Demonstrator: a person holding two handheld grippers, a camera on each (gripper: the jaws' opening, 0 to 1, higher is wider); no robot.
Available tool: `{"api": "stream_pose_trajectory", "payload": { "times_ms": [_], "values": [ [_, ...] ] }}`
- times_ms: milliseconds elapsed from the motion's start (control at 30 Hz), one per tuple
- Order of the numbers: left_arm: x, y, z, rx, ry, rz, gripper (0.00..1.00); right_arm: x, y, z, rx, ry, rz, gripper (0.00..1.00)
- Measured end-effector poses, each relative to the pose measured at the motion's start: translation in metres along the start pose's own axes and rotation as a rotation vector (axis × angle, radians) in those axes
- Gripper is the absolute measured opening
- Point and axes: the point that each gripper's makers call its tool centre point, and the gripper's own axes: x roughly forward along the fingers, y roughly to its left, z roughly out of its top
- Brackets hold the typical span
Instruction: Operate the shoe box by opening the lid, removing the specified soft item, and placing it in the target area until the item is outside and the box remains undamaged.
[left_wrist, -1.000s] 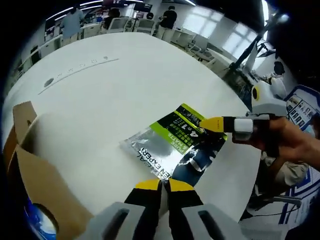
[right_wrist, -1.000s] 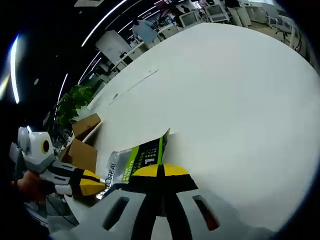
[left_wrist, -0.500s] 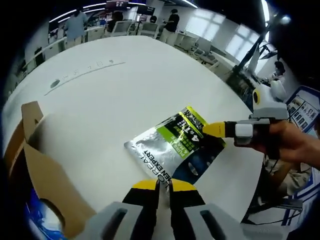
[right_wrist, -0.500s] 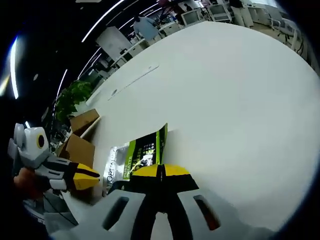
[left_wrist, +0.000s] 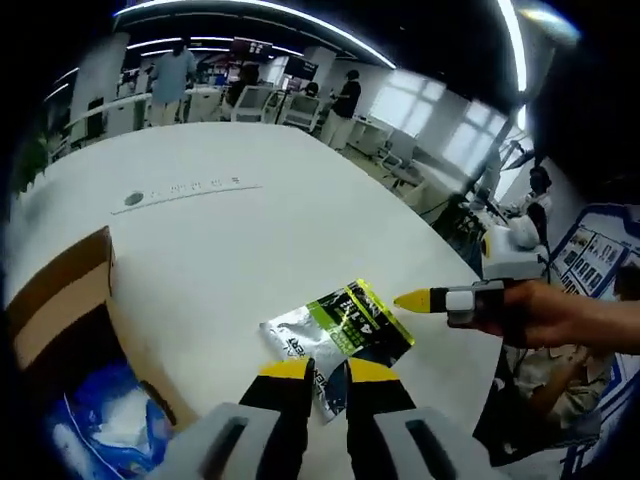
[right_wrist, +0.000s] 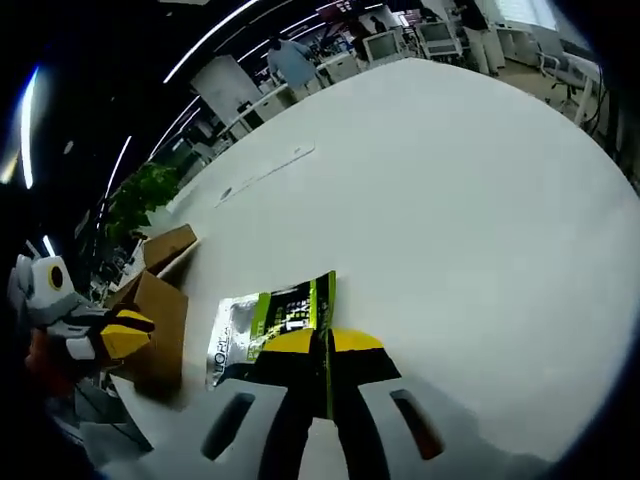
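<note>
A silver, green and black soft pouch (left_wrist: 340, 325) lies on the white table (left_wrist: 250, 230), outside the box. The brown cardboard shoe box (left_wrist: 65, 305) stands open at the left, with a blue and white item (left_wrist: 105, 430) inside. My left gripper (left_wrist: 328, 372) hovers short of the pouch, its jaws a narrow gap apart and holding nothing. My right gripper (left_wrist: 400, 298) comes in from the right and touches the pouch's far edge. In the right gripper view the pouch (right_wrist: 265, 315) has one edge raised into my right gripper (right_wrist: 325, 345), which is shut on it. The box (right_wrist: 160, 310) and the left gripper (right_wrist: 125, 330) are at the left.
A grey strip (left_wrist: 200, 187) and a round grommet (left_wrist: 133, 199) are set in the table farther back. A hand (left_wrist: 560, 315) holds the right gripper beyond the table's right edge. Desks, chairs and people stand at the back, and a plant (right_wrist: 140, 195) beyond the box.
My left gripper has pulled back from the pouch and its jaws have parted slightly. The pouch has settled flatter on the table, with the right gripper still at its edge.
</note>
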Motion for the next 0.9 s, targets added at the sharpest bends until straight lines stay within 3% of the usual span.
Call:
{"api": "stream_pose_trajectory", "payload": {
  "times_ms": [200, 467, 633, 900],
  "values": [
    [-0.027, 0.007, 0.006, 0.007, -0.052, -0.007, 0.12, -0.01, 0.008, -0.001, -0.009, -0.015, -0.003, 0.03],
    [-0.064, 0.02, -0.001, 0.018, -0.115, 0.006, 0.14, -0.024, 0.023, -0.003, -0.018, -0.042, 0.001, 0.03],
    [-0.087, 0.029, -0.017, 0.046, -0.124, 0.032, 0.15, -0.027, 0.031, -0.004, -0.008, -0.059, 0.005, 0.03],
    [-0.124, 0.051, -0.042, -0.006, -0.169, 0.081, 0.17, -0.027, 0.062, -0.014, -0.042, -0.06, 0.031, 0.03]
  ]
}}
